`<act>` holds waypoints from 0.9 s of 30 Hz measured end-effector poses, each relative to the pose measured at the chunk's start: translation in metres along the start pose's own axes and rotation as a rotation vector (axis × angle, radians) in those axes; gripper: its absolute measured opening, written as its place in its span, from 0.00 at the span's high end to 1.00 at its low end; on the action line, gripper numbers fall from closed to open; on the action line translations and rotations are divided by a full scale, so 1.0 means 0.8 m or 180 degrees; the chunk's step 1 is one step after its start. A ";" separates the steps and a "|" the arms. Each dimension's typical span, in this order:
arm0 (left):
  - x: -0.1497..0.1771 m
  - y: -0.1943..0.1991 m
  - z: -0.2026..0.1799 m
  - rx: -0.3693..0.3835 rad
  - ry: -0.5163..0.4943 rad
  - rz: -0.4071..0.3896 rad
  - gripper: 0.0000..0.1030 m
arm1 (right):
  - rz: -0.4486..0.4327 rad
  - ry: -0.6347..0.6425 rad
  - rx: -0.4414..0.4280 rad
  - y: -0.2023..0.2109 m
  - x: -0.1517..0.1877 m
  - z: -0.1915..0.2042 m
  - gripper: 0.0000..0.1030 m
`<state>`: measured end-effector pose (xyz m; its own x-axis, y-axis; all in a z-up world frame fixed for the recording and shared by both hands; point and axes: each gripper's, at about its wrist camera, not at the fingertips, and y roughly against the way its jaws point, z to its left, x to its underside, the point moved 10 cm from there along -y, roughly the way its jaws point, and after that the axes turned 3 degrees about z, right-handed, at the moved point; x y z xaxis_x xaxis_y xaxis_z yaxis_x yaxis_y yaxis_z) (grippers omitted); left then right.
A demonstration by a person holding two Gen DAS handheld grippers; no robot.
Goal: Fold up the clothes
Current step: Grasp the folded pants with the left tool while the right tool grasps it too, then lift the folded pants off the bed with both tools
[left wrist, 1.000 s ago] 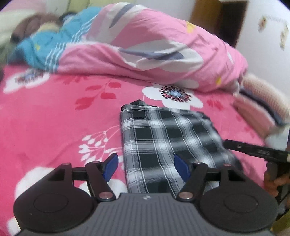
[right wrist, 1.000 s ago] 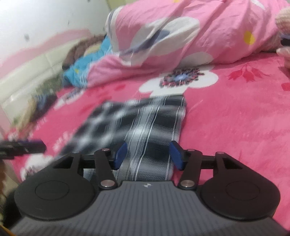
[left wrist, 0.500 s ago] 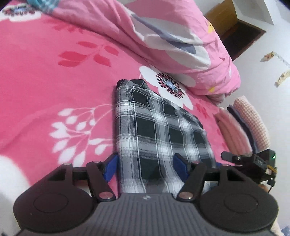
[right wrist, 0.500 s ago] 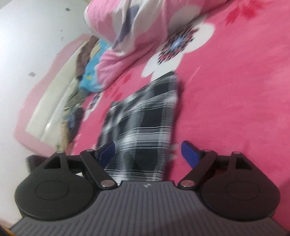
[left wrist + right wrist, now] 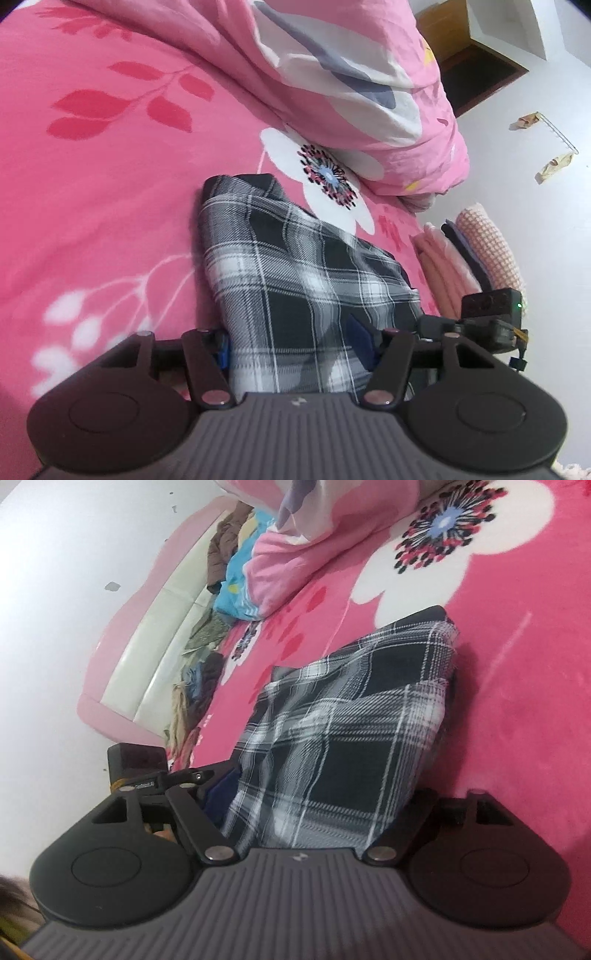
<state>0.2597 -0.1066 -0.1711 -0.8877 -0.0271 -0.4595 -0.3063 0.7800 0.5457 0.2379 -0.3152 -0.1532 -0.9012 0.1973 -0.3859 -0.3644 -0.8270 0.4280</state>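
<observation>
In the left wrist view, a folded black-and-white plaid garment (image 5: 295,273) is seen lying on the pink floral bedspread (image 5: 92,192), just below its large white flower print (image 5: 325,177). The near end of the garment is straddled by the left gripper (image 5: 293,347), whose jaws are closing with the cloth between them; the pads are not seen pressing it. A stack of folded clothes (image 5: 476,254) is seen well right of the garment.

In the right wrist view, the same garment (image 5: 343,738) is straddled by the right gripper (image 5: 317,808), whose jaws are closing; whether its pads press the cloth cannot be told. The pink headboard (image 5: 122,657) is seen far left of the garment.
</observation>
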 end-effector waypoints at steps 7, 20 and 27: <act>-0.008 -0.010 0.000 -0.0163 0.0012 -0.0097 0.70 | -0.0028 0.0047 0.0032 -0.008 -0.009 -0.007 0.62; -0.009 0.029 -0.062 -0.0409 -0.0386 -0.0425 0.82 | -0.0386 0.0780 0.0666 0.016 -0.001 0.059 0.70; -0.001 0.060 -0.109 -0.0496 -0.0631 -0.0609 0.82 | -0.0562 0.1098 0.0885 0.046 0.012 0.106 0.70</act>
<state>0.2154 -0.1238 -0.0834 -0.7294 -0.0298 -0.6835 -0.5238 0.6668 0.5300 0.1957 -0.2988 -0.0721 -0.7064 0.0970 -0.7011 -0.5963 -0.6151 0.5158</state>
